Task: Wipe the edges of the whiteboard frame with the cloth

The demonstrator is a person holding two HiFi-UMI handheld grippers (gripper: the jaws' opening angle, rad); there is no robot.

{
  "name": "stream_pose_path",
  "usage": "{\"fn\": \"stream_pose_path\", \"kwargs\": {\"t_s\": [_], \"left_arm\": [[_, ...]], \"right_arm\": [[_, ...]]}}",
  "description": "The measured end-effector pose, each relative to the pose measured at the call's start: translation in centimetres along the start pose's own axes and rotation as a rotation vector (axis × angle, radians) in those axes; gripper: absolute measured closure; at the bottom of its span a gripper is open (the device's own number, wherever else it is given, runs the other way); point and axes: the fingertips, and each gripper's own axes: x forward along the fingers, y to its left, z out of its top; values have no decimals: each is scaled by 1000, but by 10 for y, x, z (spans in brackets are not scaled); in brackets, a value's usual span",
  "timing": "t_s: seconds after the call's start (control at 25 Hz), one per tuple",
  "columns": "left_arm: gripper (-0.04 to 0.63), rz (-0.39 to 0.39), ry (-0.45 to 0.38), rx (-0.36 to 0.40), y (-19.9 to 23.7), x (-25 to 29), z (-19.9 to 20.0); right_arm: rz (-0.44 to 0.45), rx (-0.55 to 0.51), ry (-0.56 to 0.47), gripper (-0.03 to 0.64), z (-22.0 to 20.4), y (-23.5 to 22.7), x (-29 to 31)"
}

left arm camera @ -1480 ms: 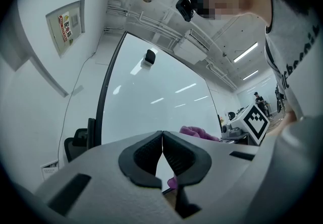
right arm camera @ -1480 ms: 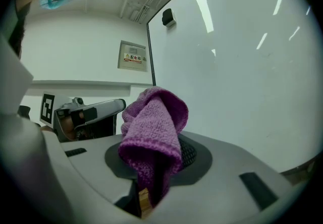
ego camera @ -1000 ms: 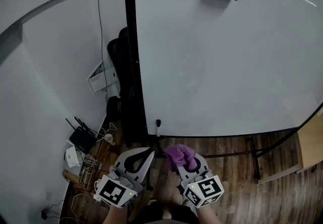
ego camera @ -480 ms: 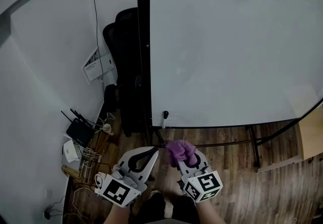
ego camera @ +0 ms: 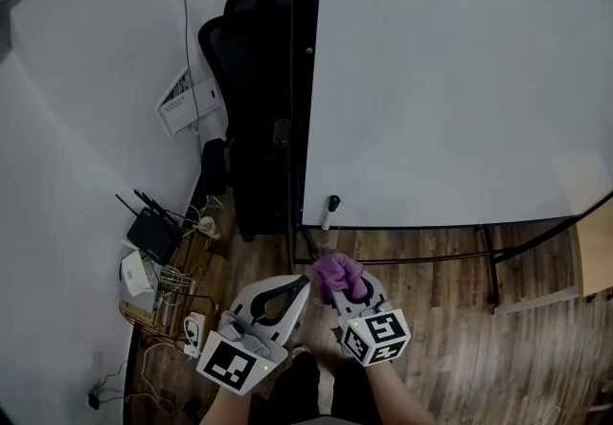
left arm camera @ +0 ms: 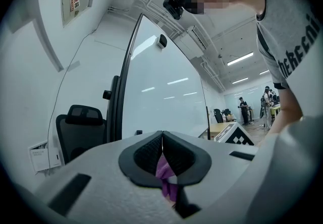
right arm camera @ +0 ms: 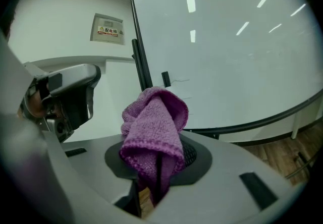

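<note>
The whiteboard (ego camera: 460, 78) fills the upper right of the head view. Its black frame runs down the left edge (ego camera: 305, 78) and along the bottom edge (ego camera: 460, 225). A purple knitted cloth (ego camera: 335, 272) (right arm camera: 154, 127) is bunched in my right gripper (ego camera: 340, 285) (right arm camera: 156, 160), which is shut on it and held low, below the board's bottom left corner and apart from it. My left gripper (ego camera: 299, 281) (left arm camera: 162, 137) is shut, its tips close beside the cloth. A purple sliver shows in the slit under its pads; what it is cannot be told.
A marker (ego camera: 330, 212) lies on the board's bottom ledge near the corner. A black office chair (ego camera: 249, 78) stands left of the frame. A router (ego camera: 153, 239), a white box (ego camera: 136, 273) and cables lie on the floor at left. The stand's legs (ego camera: 488, 270) cross the wooden floor.
The view has swung, so the frame's left edge and bottom corner now sit further right and higher. Both grippers have drifted slightly right, and the left one now sits closer to the cloth.
</note>
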Motion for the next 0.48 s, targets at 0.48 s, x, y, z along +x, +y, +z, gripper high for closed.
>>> {"fn": "stream_pose_path", "kwargs": {"t_s": [0.48], "left_arm": [[578, 96, 48, -29, 31, -10, -39]], "right_arm": [[-13, 10, 77, 525, -42, -5, 60]]}}
